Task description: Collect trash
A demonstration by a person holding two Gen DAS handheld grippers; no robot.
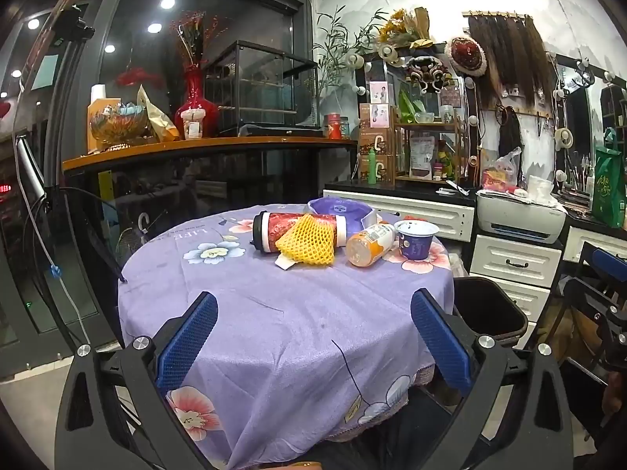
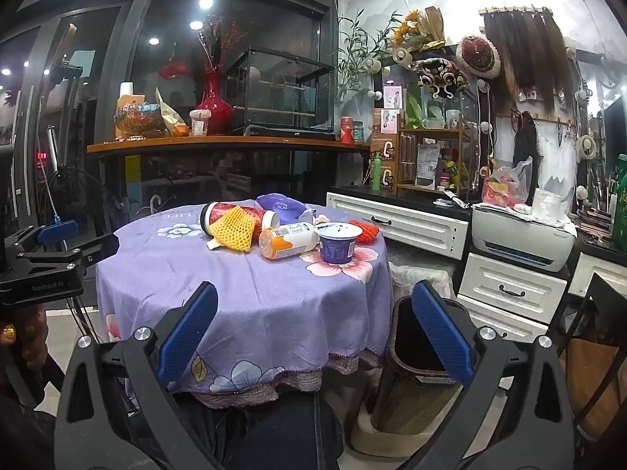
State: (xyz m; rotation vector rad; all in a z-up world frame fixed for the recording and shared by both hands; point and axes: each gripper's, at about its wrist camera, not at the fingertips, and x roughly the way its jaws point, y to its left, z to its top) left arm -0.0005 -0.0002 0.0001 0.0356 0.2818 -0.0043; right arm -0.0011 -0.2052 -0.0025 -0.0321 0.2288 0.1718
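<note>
On the round table with a purple floral cloth (image 1: 274, 313) lie a red patterned can (image 1: 290, 229), a yellow foam net (image 1: 307, 241), an orange bottle on its side (image 1: 370, 243) and a purple yogurt cup (image 1: 417, 239). All also show in the right wrist view: can (image 2: 235, 213), net (image 2: 231, 229), bottle (image 2: 288, 241), cup (image 2: 339, 243), plus a red net (image 2: 364, 231). A dark trash bin stands right of the table (image 1: 490, 309) (image 2: 415, 356). My left gripper (image 1: 313, 325) and right gripper (image 2: 313, 317) are open and empty, near the table's front edge.
A purple cap (image 1: 339, 208) lies at the table's back. White drawers (image 2: 509, 290) and a printer (image 2: 521, 239) stand to the right. A wooden counter (image 1: 215, 145) with a red vase is behind. My left gripper shows at the left in the right wrist view (image 2: 58, 250).
</note>
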